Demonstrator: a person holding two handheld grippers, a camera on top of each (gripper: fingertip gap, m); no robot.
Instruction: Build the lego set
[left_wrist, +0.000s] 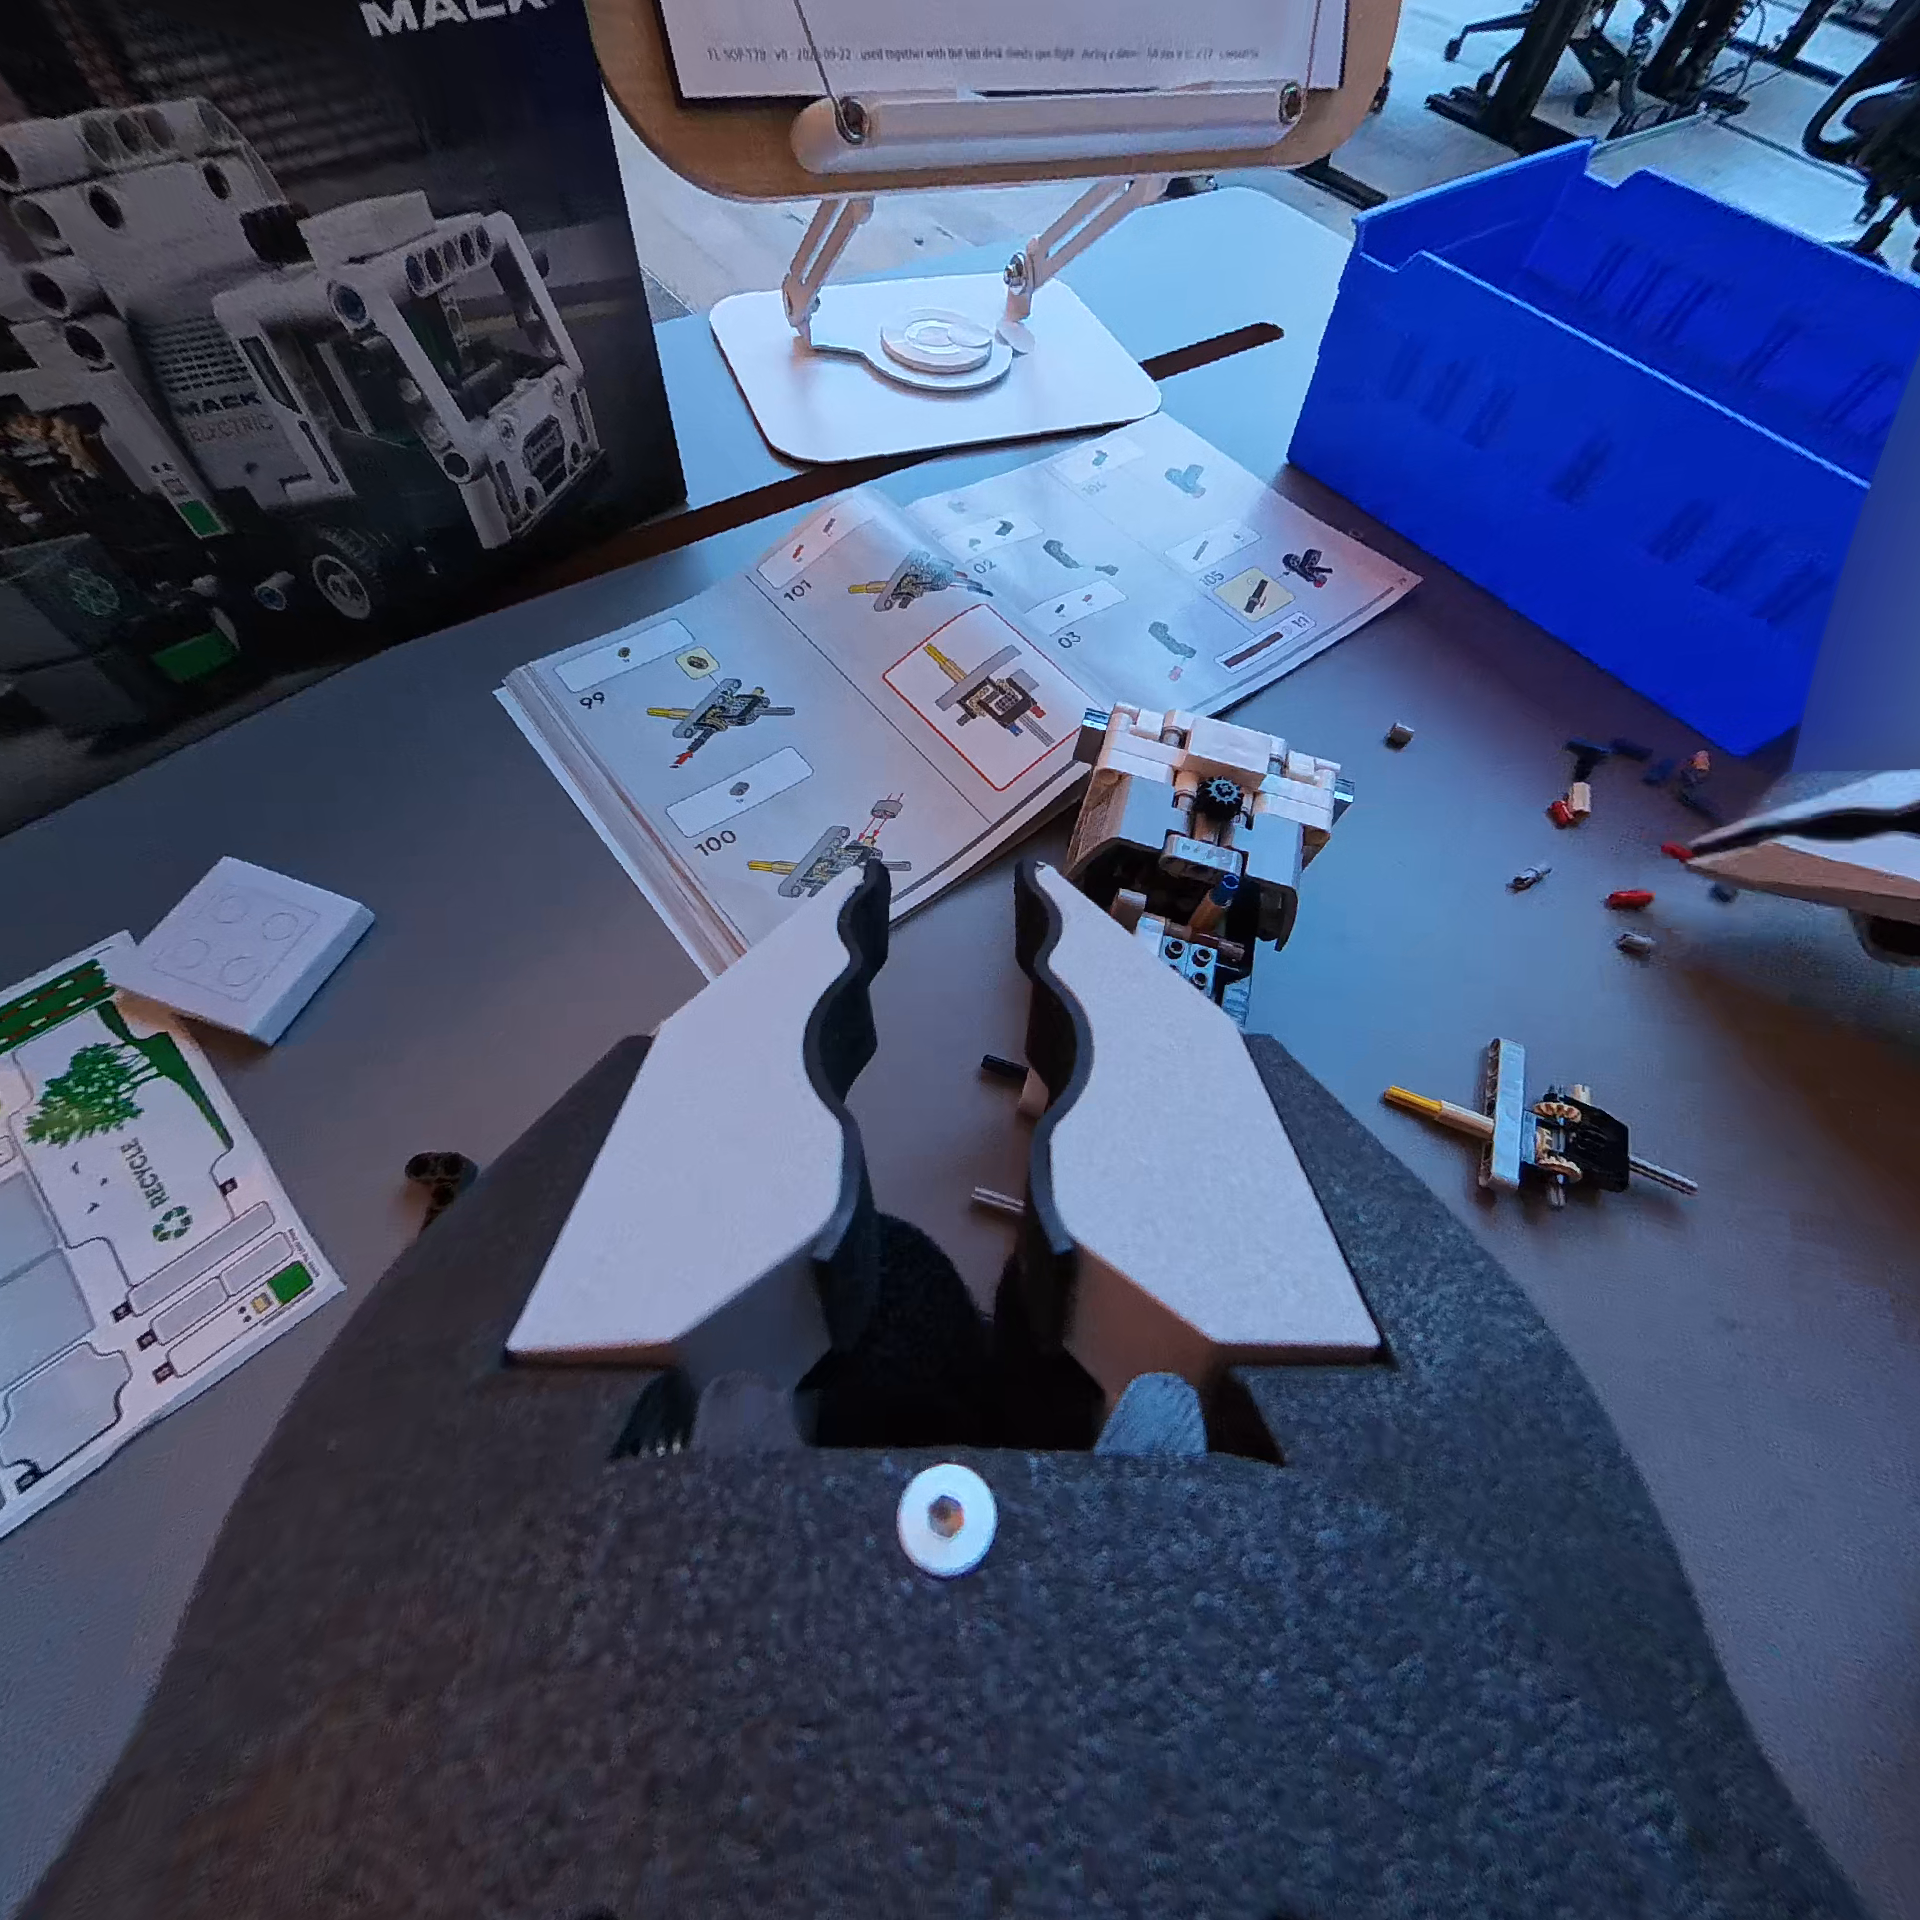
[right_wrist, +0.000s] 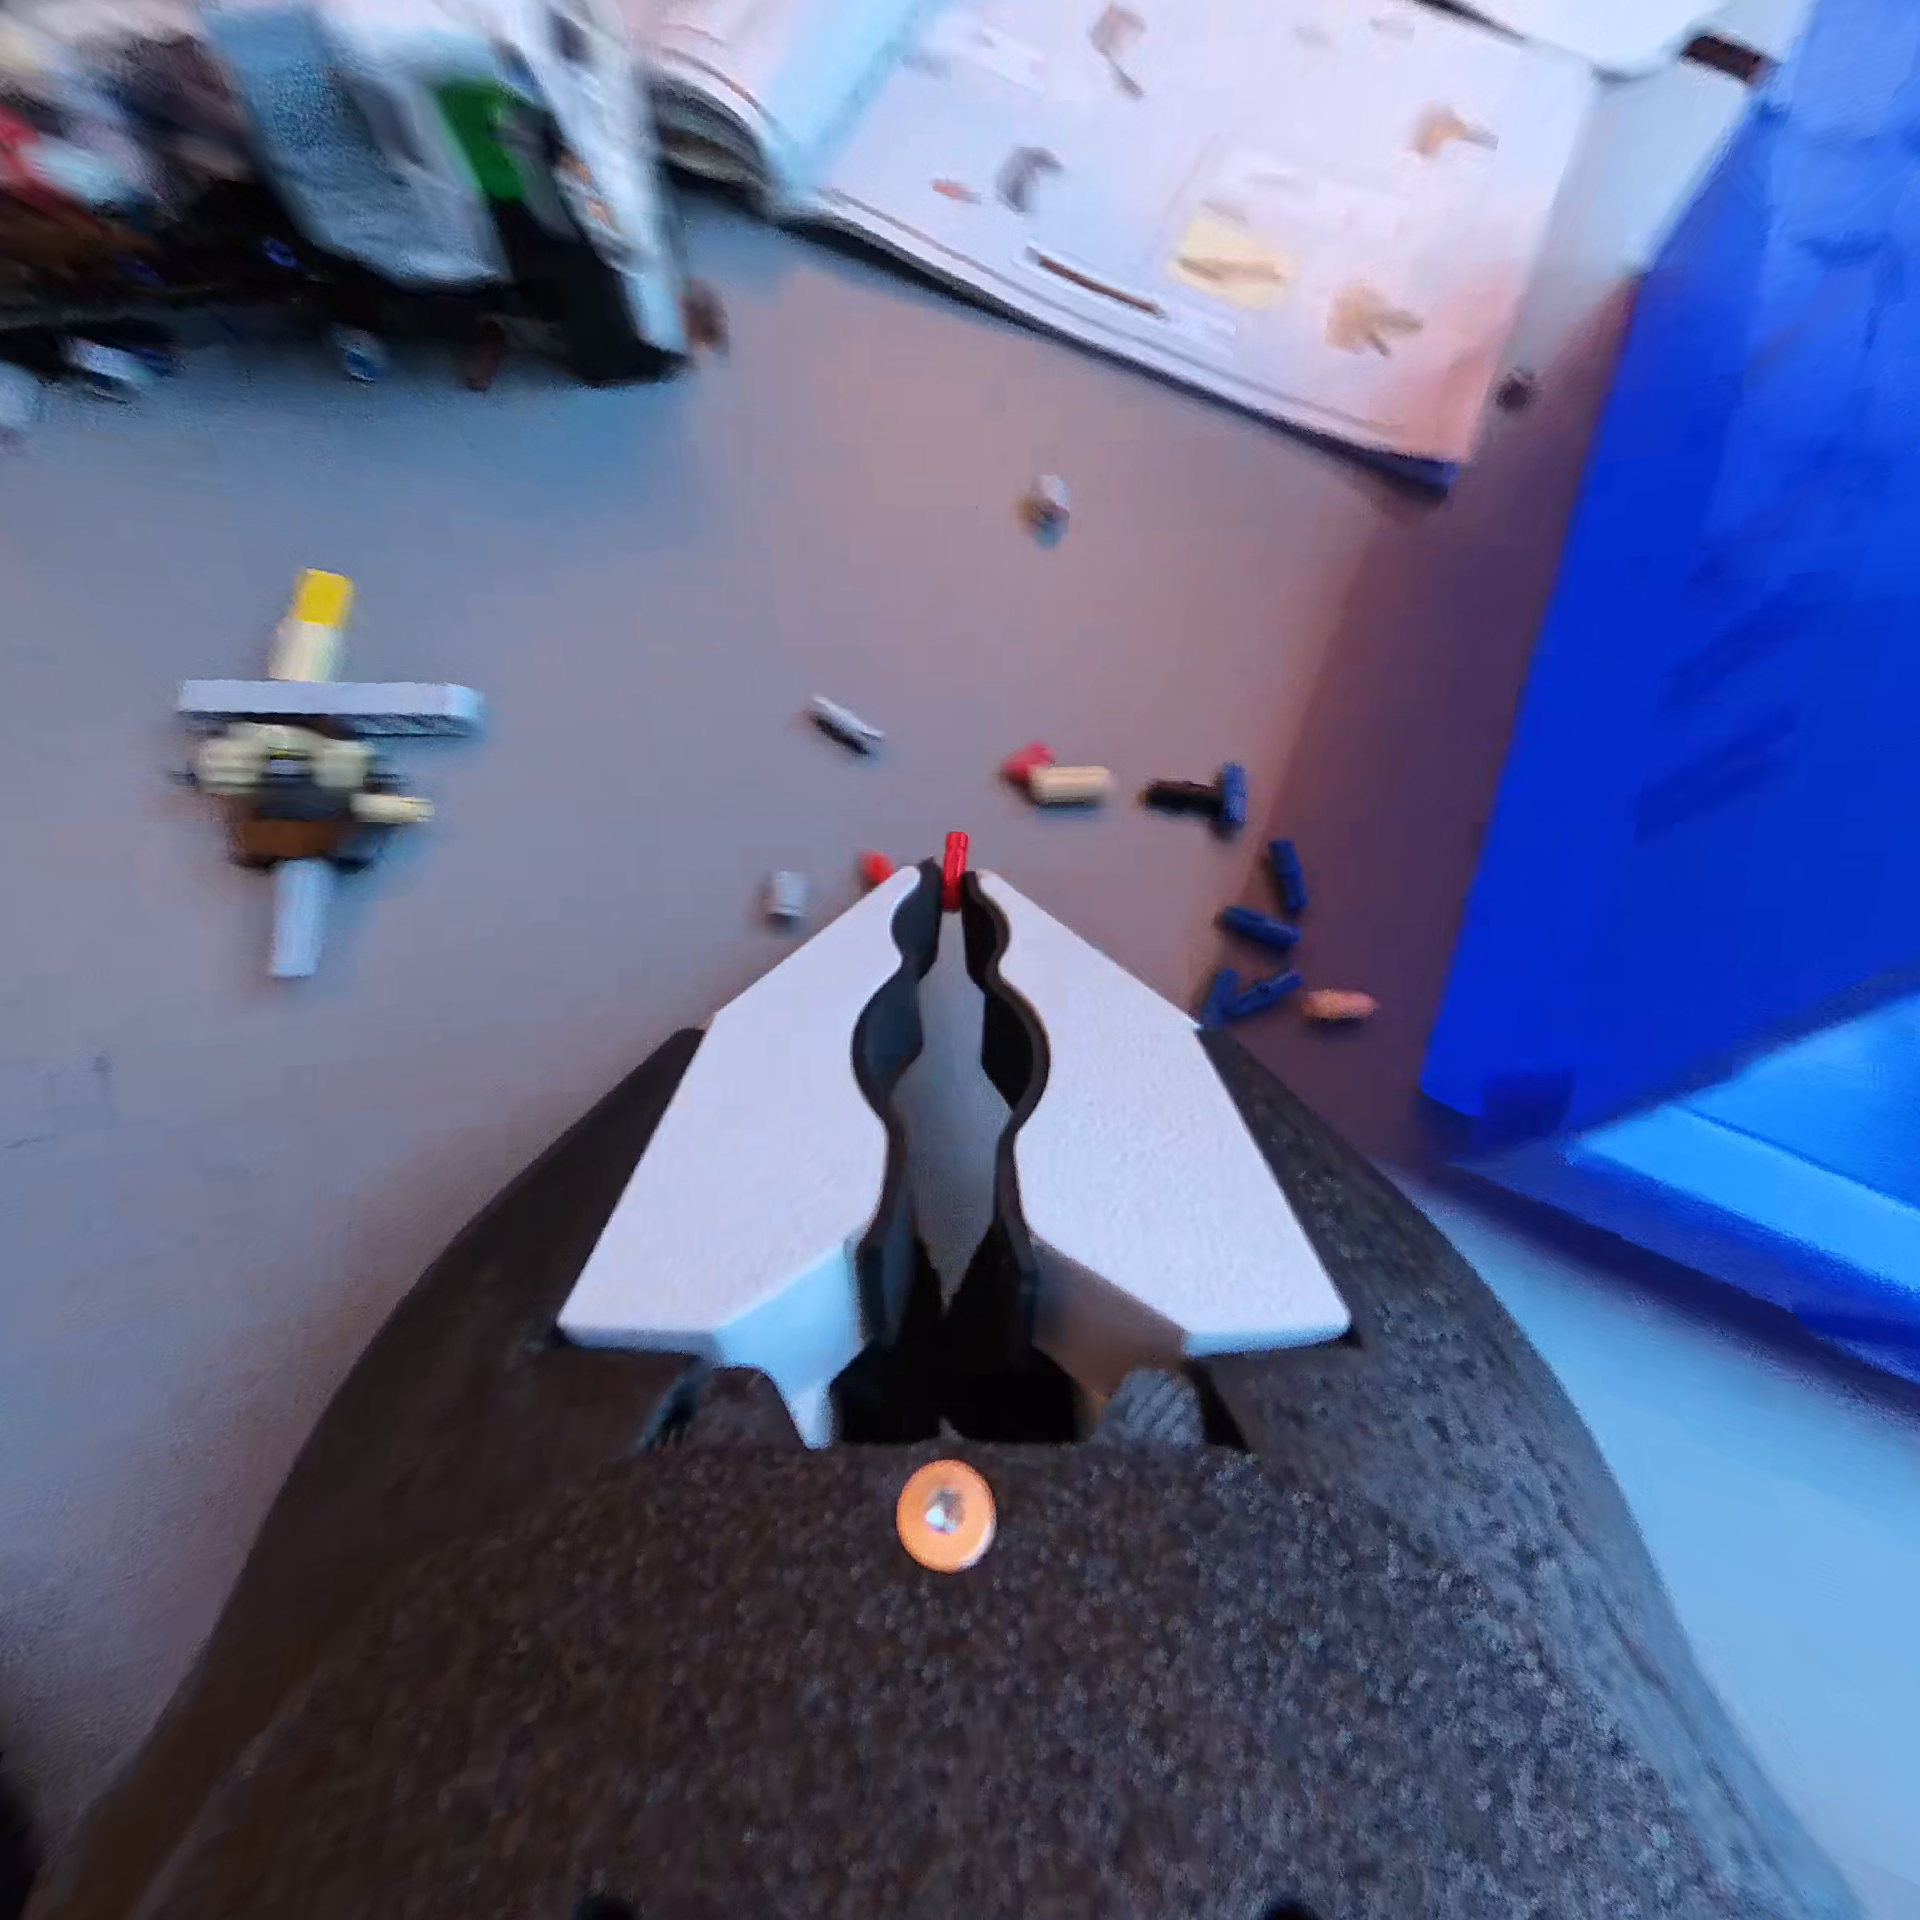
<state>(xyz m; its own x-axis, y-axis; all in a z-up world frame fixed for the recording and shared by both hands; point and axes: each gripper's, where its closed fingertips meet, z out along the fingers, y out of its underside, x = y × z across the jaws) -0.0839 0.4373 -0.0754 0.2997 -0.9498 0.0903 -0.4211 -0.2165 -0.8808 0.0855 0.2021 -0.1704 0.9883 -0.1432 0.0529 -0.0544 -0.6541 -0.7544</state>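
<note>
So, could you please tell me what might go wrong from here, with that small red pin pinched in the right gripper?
1. The small red pin sits only at the very tips of the right gripper, so it could slip or twist out.
2. A dropped pin could get lost among the loose red, blue and tan pieces below.
3. The open left gripper hovers near the white and grey truck assembly and might nudge it.

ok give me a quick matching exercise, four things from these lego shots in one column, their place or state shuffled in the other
Things:
1. left gripper
2. red pin
3. blue bin
4. instruction booklet

Place or state:
A. lying open on the table
B. open, holding nothing
C. at the table's right edge
D. pinched at the tips of the right gripper

Pairs: 1-B, 2-D, 3-C, 4-A
</note>
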